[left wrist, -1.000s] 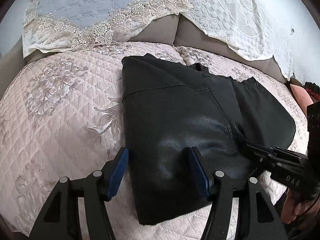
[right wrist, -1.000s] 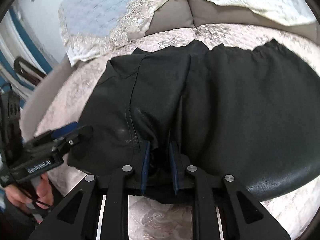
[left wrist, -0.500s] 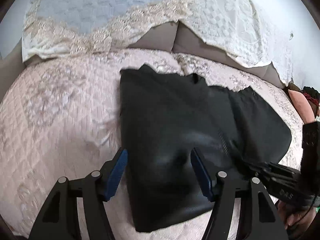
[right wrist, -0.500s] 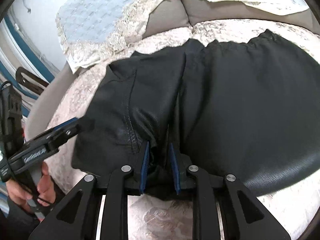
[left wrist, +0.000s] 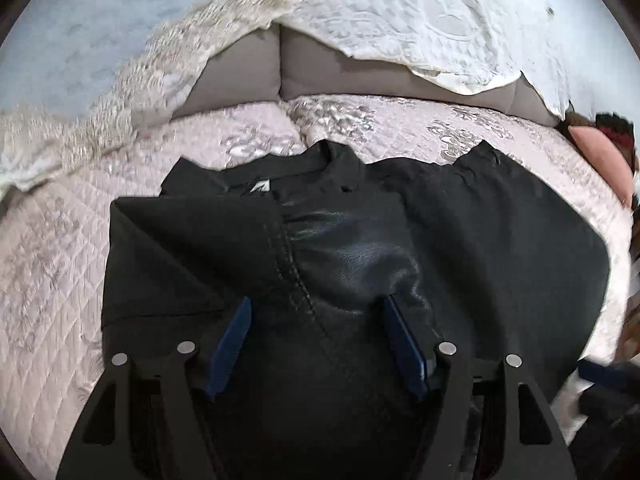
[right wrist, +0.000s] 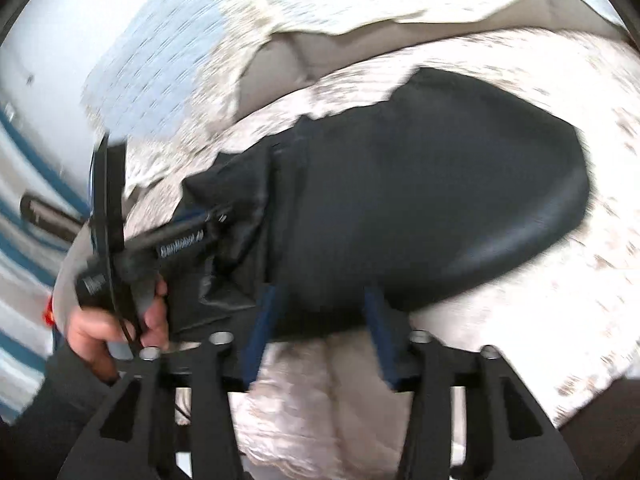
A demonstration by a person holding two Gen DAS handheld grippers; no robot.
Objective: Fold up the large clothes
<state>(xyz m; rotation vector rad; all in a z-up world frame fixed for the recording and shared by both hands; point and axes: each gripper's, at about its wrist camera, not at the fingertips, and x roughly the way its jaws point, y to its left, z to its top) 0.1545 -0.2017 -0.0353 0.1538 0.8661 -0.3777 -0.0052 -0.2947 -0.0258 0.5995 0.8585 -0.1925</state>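
Two grippers hang over a black jacket (left wrist: 360, 248) lying folded on the quilted bed (left wrist: 60, 280). The left gripper (left wrist: 316, 340) stands wide, jaws opening, blue pads clear of the leather below. The right gripper (right wrist: 318, 332) is opening too, the jacket's near edge loose between its pads.

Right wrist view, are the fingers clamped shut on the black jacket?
No, the right gripper is opening, its blue fingers stand apart, and the black jacket has only its near edge lying between them over the quilted cover.

Soft daylight, fisheye-bent edges, right view heavily motion-blurred
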